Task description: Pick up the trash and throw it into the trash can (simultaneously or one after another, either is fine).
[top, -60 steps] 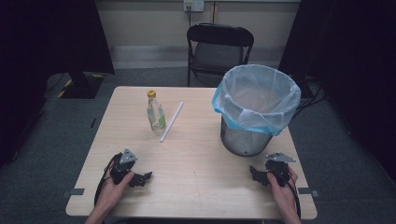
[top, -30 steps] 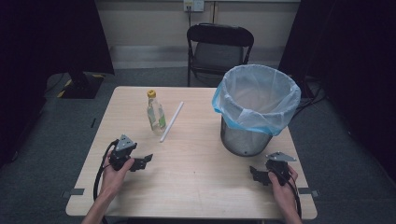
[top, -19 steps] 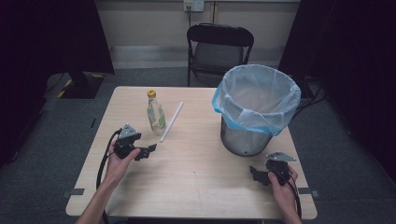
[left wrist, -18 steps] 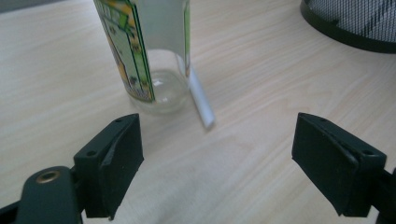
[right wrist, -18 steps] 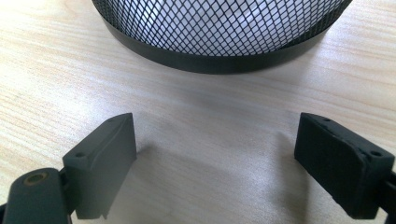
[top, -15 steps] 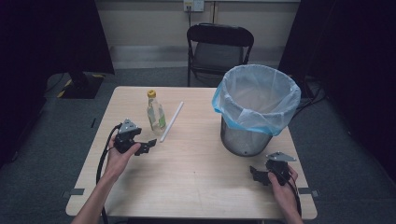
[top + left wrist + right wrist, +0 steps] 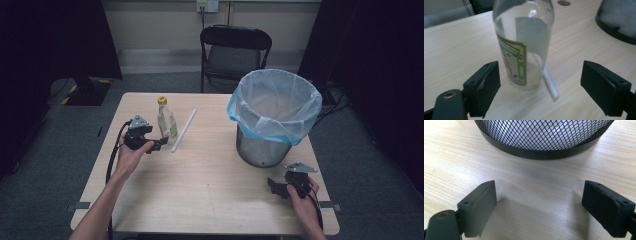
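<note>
Bottle [image 7: 524,45] upright, long axis vertical, yellow cap up, before left gripper [image 7: 540,85].

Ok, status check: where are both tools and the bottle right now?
Left tool open, facing clear glass bottle with yellow cap. Right tool open, idle by mesh bin. White tube lies against bottle's base.

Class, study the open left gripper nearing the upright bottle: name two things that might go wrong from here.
1. The bottle stands upright, tall and apparently empty; an off-centre nudge from the open left gripper might topple it.
2. The white straw lies right beside the bottle's base, so closing jaws might catch or knock it across the table.
</note>
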Demonstrator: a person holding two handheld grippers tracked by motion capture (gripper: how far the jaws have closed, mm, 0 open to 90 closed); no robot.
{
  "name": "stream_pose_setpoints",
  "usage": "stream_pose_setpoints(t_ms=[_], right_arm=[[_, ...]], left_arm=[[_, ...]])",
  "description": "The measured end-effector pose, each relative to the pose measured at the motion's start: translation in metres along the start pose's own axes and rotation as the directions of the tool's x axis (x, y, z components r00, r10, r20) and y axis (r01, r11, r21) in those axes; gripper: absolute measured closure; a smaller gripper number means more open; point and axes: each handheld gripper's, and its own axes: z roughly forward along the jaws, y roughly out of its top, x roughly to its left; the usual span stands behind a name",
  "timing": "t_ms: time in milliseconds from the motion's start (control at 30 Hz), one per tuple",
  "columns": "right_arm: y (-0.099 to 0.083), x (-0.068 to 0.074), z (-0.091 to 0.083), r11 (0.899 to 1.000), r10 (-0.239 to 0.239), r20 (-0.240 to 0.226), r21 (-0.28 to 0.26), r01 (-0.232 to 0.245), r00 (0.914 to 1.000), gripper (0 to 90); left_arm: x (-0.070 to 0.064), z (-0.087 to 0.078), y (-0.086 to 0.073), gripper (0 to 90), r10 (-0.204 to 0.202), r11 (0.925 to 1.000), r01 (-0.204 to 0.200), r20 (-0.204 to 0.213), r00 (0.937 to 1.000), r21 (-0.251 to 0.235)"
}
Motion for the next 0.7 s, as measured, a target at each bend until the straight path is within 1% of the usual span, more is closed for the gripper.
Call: stream_pose_setpoints(t_ms=[33, 67, 100, 133, 167, 200, 233, 267, 300, 333, 367, 400, 433, 467, 500, 533, 567, 633, 667, 700], right_arm=[[0.000, 0.000, 0.000, 1.000, 0.000, 0.000, 0.000, 0.000, 1.0000, 11.7], [0.000, 0.000, 0.000, 1.000, 0.000, 0.000, 0.000, 0.000, 1.0000, 11.7], [0.000, 0.000, 0.000, 1.000, 0.000, 0.000, 0.000, 0.000, 1.0000, 11.7], [0.000, 0.000, 0.000, 1.000, 0.000, 0.000, 0.000, 0.000, 1.0000, 11.7], [0.000, 0.000, 0.000, 1.000, 0.000, 0.000, 0.000, 0.000, 1.0000, 11.7], [0.000, 0.000, 0.000, 1.000, 0.000, 0.000, 0.000, 0.000, 1.0000, 11.7], [0.000, 0.000, 0.000, 1.000, 0.001, -0.001, 0.000, -0.001, 1.0000, 11.7], [0.000, 0.000, 0.000, 1.000, 0.001, -0.001, 0.000, -0.001, 1.0000, 11.7], [0.000, 0.000, 0.000, 1.000, 0.000, 0.000, 0.000, 0.000, 1.0000, 11.6], [0.000, 0.000, 0.000, 1.000, 0.000, 0.000, 0.000, 0.000, 1.0000, 11.6], [0.000, 0.000, 0.000, 1.000, 0.000, 0.000, 0.000, 0.000, 1.0000, 11.7], [0.000, 0.000, 0.000, 1.000, 0.001, -0.001, 0.000, -0.001, 1.0000, 11.7], [0.000, 0.000, 0.000, 1.000, 0.001, -0.001, 0.000, -0.001, 1.0000, 11.7], [0.000, 0.000, 0.000, 1.000, 0.001, -0.001, 0.000, -0.001, 1.0000, 11.7], [0.000, 0.000, 0.000, 1.000, 0.000, 0.000, 0.000, 0.000, 1.0000, 11.6], [0.000, 0.000, 0.000, 1.000, 0.000, 0.000, 0.000, 0.000, 1.0000, 11.7], [0.000, 0.000, 0.000, 1.000, 0.000, 0.000, 0.000, 0.000, 1.0000, 11.7], [0.000, 0.000, 0.000, 1.000, 0.000, 0.000, 0.000, 0.000, 1.0000, 11.7], [0.000, 0.000, 0.000, 1.000, 0.001, 0.000, 0.000, -0.001, 1.0000, 11.6], [0.000, 0.000, 0.000, 1.000, 0.001, -0.001, 0.000, -0.001, 1.0000, 11.7]], left_arm=[[0.003, 0.003, 0.001, 15.9, -0.010, 0.9999, 0.010, 0.021, 0.9997, 0.008], [0.006, 0.006, 0.003, 16.1, -0.003, 1.0000, 0.003, 0.019, 0.9998, -0.002], [0.007, 0.008, 0.003, 16.3, -0.001, 0.9996, 0.001, 0.000, 1.0000, -0.028], [0.009, 0.011, 0.003, 15.8, 0.003, 0.9991, -0.004, -0.015, 0.9999, -0.042], [0.010, 0.015, 0.003, 15.9, -0.007, 0.9992, 0.007, 0.003, 1.0000, -0.039], [0.013, 0.020, 0.003, 15.8, -0.010, 0.9999, 0.010, 0.038, 0.9992, -0.012], [0.014, 0.025, 0.003, 16.0, -0.010, 0.9999, 0.010, 0.038, 0.9992, 0.008], [0.014, 0.029, 0.004, 16.0, -0.003, 0.9999, 0.003, 0.030, 0.9995, 0.014], [0.014, 0.033, 0.004, 15.8, -0.001, 1.0000, 0.000, 0.019, 0.9998, 0.005], [0.015, 0.036, 0.004, 15.9, -0.009, 0.9999, 0.009, 0.014, 0.9999, -0.009], [0.016, 0.039, 0.004, 15.9, -0.009, 0.9998, 0.010, 0.011, 0.9999, -0.015], [0.016, 0.042, 0.003, 15.9, -0.026, 0.9993, 0.027, 0.019, 0.9995, -0.025], [0.016, 0.045, 0.001, 15.9, -0.024, 0.9996, 0.024, 0.024, 0.9994, -0.016], [0.016, 0.048, -0.001, 15.9, -0.031, 0.9995, 0.031, 0.026, 0.9992, 0.003], [0.016, 0.048, -0.001, 15.9, -0.031, 0.9995, 0.031, 0.026, 0.9992, 0.003], [0.016, 0.053, -0.004, 16.5, -0.047, 0.9987, 0.046, 0.044, 0.9979, 0.023], [0.016, 0.055, -0.006, 17.3, -0.039, 0.9991, 0.039, 0.031, 0.9988, 0.018], [0.017, 0.057, -0.006, 17.3, -0.033, 0.9994, 0.032, 0.023, 0.9992, 0.015], [0.018, 0.062, -0.008, 17.3, -0.050, 0.9987, 0.050, 0.012, 0.9987, 0.007], [0.017, 0.064, -0.008, 17.3, -0.058, 0.9983, 0.058, 0.013, 0.9982, 0.003]])
